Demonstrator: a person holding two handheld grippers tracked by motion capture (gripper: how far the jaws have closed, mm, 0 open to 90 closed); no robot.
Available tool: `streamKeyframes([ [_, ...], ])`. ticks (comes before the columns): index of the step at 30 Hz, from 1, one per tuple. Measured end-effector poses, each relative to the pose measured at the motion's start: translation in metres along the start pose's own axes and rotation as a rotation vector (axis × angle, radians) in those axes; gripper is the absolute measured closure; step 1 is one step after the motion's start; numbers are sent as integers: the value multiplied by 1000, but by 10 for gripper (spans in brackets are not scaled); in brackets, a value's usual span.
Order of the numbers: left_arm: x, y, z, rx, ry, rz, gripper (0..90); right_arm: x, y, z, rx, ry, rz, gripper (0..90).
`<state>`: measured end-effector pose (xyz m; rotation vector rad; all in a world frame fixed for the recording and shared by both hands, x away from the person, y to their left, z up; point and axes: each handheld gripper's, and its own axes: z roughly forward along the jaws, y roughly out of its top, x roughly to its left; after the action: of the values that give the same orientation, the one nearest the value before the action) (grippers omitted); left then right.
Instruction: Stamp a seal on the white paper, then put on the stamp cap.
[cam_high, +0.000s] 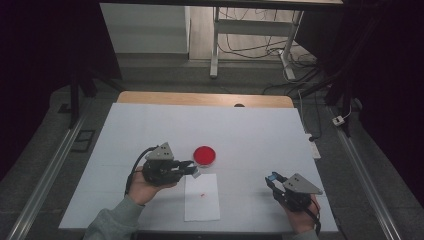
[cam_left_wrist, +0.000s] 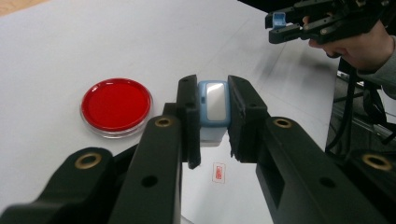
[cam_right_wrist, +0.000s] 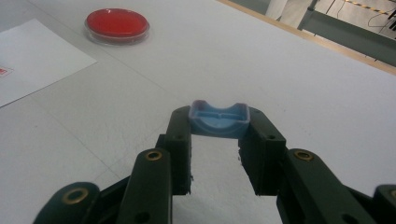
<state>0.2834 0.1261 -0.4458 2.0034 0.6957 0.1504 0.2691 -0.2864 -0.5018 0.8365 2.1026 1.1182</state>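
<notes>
A shallow round clear dish (cam_high: 204, 156) stands on the white table (cam_high: 260, 135) just beyond the far edge of a sheet of paper (cam_high: 202, 197); its inside is covered by a flat red pad or layer, with nothing else lying in it that can be made out. The left gripper (cam_high: 192, 169) is clenched on a small stamp (cam_left_wrist: 214, 105) with a light blue body and a pale rectangular face, held above the near end of the paper's far edge and just beside the dish, apart from it. A small red mark (cam_left_wrist: 218, 171) sits printed on the paper below the jaws. The right gripper (cam_high: 270, 178), well apart at the table's right side, grips a light blue cap (cam_right_wrist: 218, 119), a little open shell whose hollow shows empty, held off the table top
</notes>
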Motion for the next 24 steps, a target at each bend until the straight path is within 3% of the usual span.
streamKeyframes([
  [17,1,-1,-1,0,11,-6,759,0,0,2,6,-1,-1,651],
  [24,3,-1,-1,-4,17,-14,759,2,2,2,-11,20,13,651],
])
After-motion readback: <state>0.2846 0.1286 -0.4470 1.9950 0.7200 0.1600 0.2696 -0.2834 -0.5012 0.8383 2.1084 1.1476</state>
